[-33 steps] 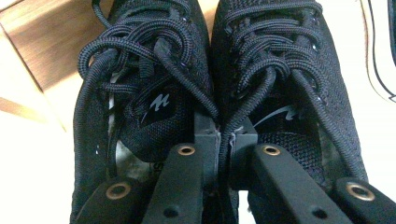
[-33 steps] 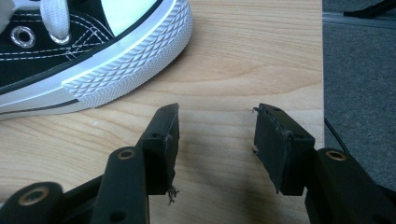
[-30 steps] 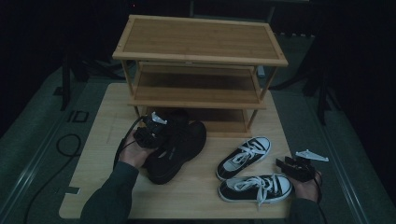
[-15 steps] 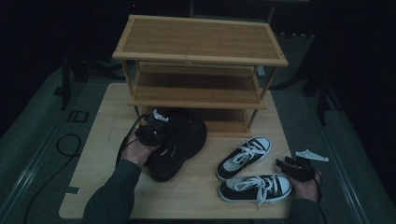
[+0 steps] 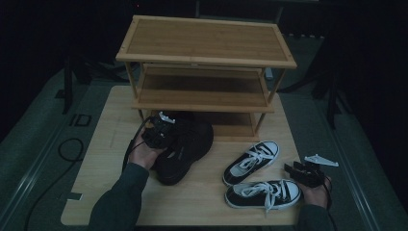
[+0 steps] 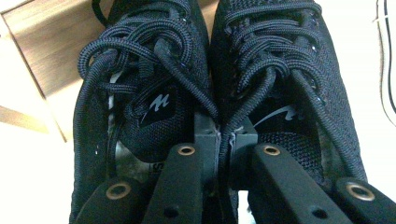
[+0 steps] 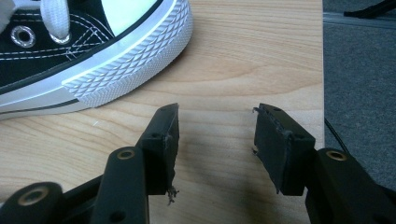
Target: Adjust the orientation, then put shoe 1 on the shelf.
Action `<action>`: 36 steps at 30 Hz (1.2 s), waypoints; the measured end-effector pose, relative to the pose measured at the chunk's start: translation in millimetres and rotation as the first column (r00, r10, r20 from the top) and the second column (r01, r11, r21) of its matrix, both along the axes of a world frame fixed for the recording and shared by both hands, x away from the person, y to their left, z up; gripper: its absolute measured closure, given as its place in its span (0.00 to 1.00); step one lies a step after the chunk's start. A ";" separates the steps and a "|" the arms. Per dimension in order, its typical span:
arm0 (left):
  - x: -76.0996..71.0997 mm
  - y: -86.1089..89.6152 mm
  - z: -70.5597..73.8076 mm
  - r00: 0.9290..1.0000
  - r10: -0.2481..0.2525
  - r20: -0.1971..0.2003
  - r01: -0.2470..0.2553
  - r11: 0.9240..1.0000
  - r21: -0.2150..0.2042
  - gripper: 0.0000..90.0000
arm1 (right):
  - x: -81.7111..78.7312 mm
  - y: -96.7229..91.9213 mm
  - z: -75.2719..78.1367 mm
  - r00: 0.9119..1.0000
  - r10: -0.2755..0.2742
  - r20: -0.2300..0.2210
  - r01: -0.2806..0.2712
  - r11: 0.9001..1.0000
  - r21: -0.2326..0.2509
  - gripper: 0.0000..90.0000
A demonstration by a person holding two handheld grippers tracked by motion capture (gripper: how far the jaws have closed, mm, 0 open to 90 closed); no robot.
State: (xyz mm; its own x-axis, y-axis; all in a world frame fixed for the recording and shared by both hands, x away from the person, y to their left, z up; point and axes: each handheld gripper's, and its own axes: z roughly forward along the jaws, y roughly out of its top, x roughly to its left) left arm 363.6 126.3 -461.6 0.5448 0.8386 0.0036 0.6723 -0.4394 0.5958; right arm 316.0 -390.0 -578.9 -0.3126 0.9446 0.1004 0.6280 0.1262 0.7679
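A pair of black mesh sneakers [image 5: 185, 149] sits side by side in front of the wooden shoe rack [image 5: 207, 67]. My left gripper [image 5: 161, 130] is shut on their inner collars, pinching both black sneakers [image 6: 210, 93] together between its pads. A pair of black-and-white canvas sneakers [image 5: 257, 175] lies at the front right of the board. My right gripper [image 5: 300, 172] rests by the heel of the nearer canvas sneaker [image 7: 88, 51], its jaws open over bare wood with nothing between them.
The rack has a top shelf, a middle shelf and a low shelf [image 5: 238, 122], all bare. The wooden board [image 5: 106, 144] ends just right of my right gripper, where grey floor [image 7: 359, 70] begins. A black cable [image 5: 67, 149] lies on the floor at left.
My left hand with the black sneakers has shifted slightly towards the rack. The right hand has stayed put.
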 end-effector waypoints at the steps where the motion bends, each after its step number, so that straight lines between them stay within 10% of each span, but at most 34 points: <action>1: 0.5 -0.4 -0.1 1.000 0.000 0.000 0.000 1.000 0.000 0.95 | 0.0 0.1 0.0 1.000 0.000 -0.001 0.000 1.000 0.000 0.55; 36: 19.3 -21.4 -9.1 0.995 0.094 0.027 -0.095 0.994 0.052 0.95 | -0.3 -0.2 0.0 1.000 -0.002 0.000 0.002 1.000 0.002 0.55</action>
